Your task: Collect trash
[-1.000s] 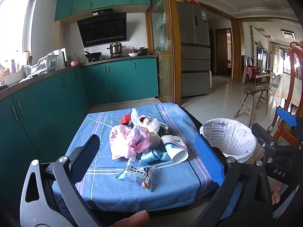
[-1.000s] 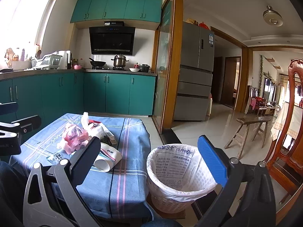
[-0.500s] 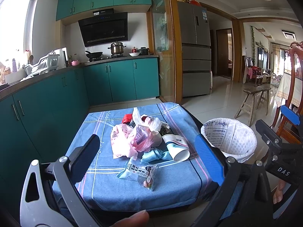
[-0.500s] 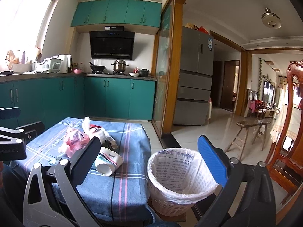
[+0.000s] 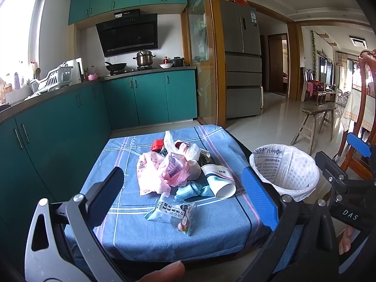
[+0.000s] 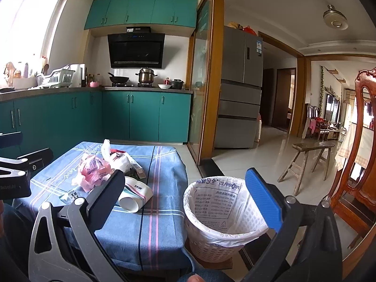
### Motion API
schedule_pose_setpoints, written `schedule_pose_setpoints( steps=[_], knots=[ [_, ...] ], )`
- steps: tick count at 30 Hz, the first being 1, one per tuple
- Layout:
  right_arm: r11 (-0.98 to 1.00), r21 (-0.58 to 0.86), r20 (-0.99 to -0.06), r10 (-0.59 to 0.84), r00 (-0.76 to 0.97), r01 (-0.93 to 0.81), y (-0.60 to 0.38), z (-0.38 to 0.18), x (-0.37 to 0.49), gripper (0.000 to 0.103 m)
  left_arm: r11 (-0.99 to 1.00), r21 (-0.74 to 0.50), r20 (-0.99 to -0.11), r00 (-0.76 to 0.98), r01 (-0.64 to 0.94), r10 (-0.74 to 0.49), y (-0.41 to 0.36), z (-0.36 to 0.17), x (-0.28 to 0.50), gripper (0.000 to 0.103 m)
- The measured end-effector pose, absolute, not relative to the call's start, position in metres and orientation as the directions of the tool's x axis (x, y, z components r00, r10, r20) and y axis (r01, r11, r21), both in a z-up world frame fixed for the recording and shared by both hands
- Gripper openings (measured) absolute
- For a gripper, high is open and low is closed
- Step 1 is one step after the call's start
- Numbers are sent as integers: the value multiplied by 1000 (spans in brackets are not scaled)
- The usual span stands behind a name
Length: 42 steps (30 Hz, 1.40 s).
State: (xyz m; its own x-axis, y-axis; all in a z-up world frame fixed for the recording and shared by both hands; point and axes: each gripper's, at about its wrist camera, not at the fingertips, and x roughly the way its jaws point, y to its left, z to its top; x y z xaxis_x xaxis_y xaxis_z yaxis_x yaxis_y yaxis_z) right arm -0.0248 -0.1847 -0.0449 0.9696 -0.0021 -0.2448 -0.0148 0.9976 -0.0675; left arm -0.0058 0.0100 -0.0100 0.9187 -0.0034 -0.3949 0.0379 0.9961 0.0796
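Observation:
A pile of trash lies on the blue-cloth table (image 5: 131, 230): a pink plastic bag (image 5: 162, 171), a white bag (image 5: 188, 150), a tipped paper cup (image 5: 219, 181) (image 6: 135, 193), a blue wrapper (image 5: 191, 190), a snack packet (image 5: 174, 212) and a red item (image 5: 157, 144). A white basket bin with a liner (image 5: 284, 171) (image 6: 221, 213) stands right of the table. My left gripper (image 5: 185, 197) hangs open before the pile, holding nothing. Over the gap between table and bin, my right gripper (image 6: 188, 197) is open and empty too.
Teal cabinets (image 5: 58, 122) run along the left with a dish rack and stove pots on top. A fridge (image 5: 242, 58) stands behind. A wooden stool (image 6: 307, 159) and a carved chair (image 6: 362, 145) are to the right. A person's fingertip (image 5: 164, 273) shows at the bottom edge.
Both grippers have drifted slightly; the table and the bin sit a little differently in each view. Nothing has been picked up, and both stay open.

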Motion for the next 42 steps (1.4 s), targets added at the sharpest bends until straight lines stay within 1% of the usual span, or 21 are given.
schedule_pose_setpoints(
  steps=[33,42],
  knots=[
    [995,-96,-256,-8,967,-17,-175,-39,-17,100,998,47,-428,904,36,-13,20,-19,6,100],
    [995,-100,-268,-32,963,6,-181,-41,-12,100,998,39,-441,897,55,-32,15,-23,15,100]
  ],
)
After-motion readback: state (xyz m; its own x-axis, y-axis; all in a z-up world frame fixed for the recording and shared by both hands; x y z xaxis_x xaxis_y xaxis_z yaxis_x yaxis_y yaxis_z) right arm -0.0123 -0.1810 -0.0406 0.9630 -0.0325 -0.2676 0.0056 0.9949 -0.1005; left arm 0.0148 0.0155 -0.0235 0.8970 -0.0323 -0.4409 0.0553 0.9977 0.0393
